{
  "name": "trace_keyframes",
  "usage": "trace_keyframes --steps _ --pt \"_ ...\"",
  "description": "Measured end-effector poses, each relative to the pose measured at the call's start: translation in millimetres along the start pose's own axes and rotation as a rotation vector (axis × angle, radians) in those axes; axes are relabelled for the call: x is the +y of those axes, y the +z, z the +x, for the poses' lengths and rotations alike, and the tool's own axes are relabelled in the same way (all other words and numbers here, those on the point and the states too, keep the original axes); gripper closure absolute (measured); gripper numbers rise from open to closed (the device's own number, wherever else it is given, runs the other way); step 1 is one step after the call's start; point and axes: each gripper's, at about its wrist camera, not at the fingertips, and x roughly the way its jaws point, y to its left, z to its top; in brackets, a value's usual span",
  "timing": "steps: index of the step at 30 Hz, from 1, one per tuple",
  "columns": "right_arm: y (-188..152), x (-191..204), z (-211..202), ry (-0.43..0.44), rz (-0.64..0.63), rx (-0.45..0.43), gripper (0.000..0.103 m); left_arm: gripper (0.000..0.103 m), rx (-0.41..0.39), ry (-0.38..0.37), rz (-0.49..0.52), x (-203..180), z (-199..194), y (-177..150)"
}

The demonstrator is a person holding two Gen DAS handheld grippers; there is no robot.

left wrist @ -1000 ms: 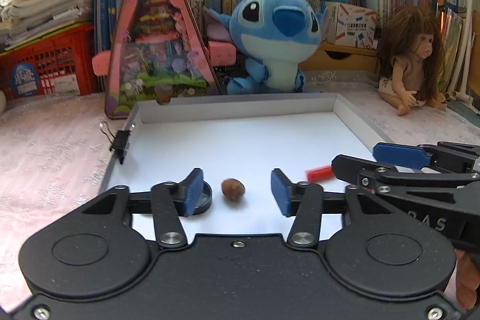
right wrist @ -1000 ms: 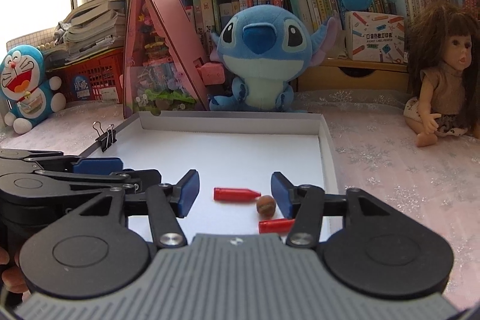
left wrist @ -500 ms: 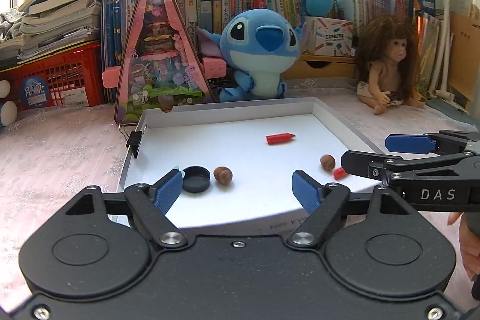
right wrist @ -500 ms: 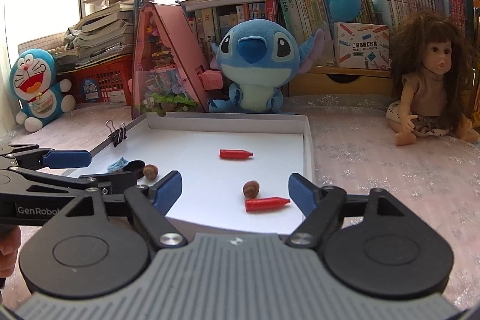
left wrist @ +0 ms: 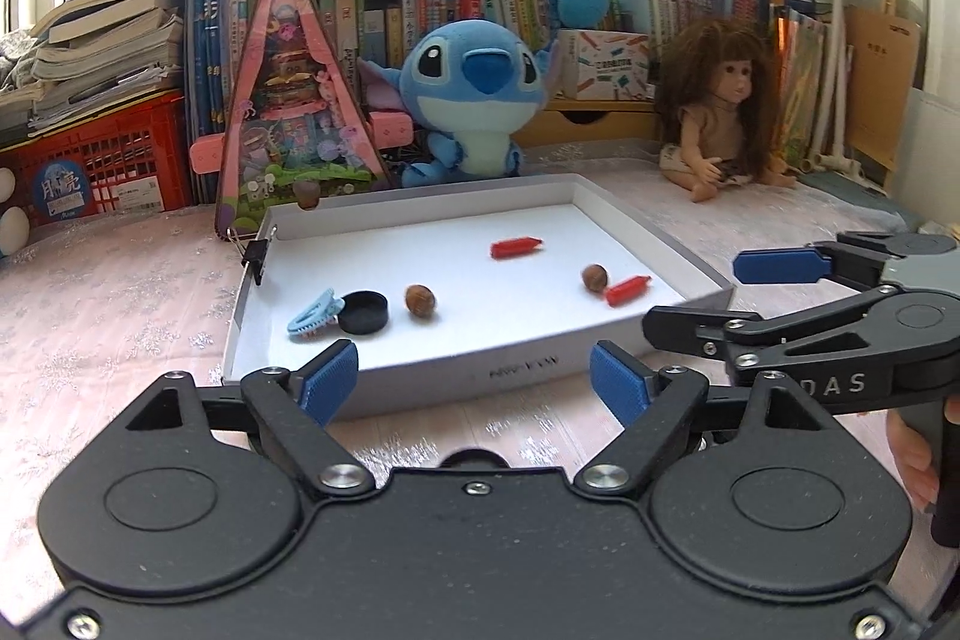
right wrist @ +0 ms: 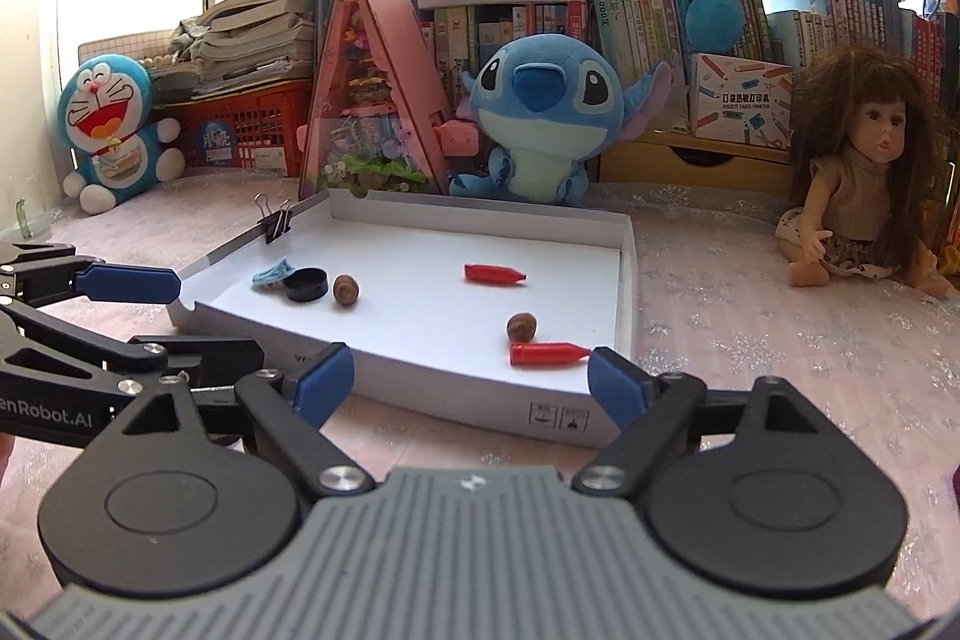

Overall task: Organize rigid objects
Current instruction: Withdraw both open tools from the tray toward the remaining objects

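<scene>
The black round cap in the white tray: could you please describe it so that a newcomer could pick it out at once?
Find the shallow white tray in front of the blue plush toy. Near its left wall, below the binder clip, lies the black round cap. It sits between a light blue hair claw and a brown nut, and is the only black, disc-shaped piece inside.

Bright window backlight, blown-out glare, fisheye-warped edges.

Our left gripper (left wrist: pixel 474 382) has a black body with two round discs, silver screws and ribbed blue pads (left wrist: pixel 327 379). Our right gripper (right wrist: pixel 468 382) matches it but carries a ribbed grey centre plate; its side reads "DAS", the left's "enRobot.AI".
</scene>
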Motion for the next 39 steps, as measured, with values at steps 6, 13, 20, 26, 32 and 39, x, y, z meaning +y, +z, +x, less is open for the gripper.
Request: trace_keyframes --steps 6,13,20,26,32,39 --pt "-6.9 2.8 -7.0 0.010 -0.017 0.006 0.010 0.019 0.005 -0.012 0.018 -5.1 -10.1 -9.1" --pt "-17.6 3.1 -13.2 0.003 -0.042 0.024 0.008 0.019 0.025 -0.016 0.042 -8.9 -15.4 -23.1" --pt "-29.1 -0.3 -17.3 -0.002 -0.050 0.059 0.008 0.019 0.033 -0.032 0.026 -6.8 -19.5 -33.4" --pt "-36.0 3.7 -21.2 -0.009 -0.090 0.068 0.008 0.021 0.026 -0.043 0.043 -8.9 -25.7 -36.2" --pt "-41.0 1.6 -23.8 -0.030 -0.099 0.082 0.008 0.029 0.040 -0.067 0.042 -8.2 -30.6 -40.7" --pt "-43.0 -4.1 -21.5 -0.056 -0.080 0.104 0.008 0.040 0.078 -0.052 0.061 -11.0 -25.5 -50.6"
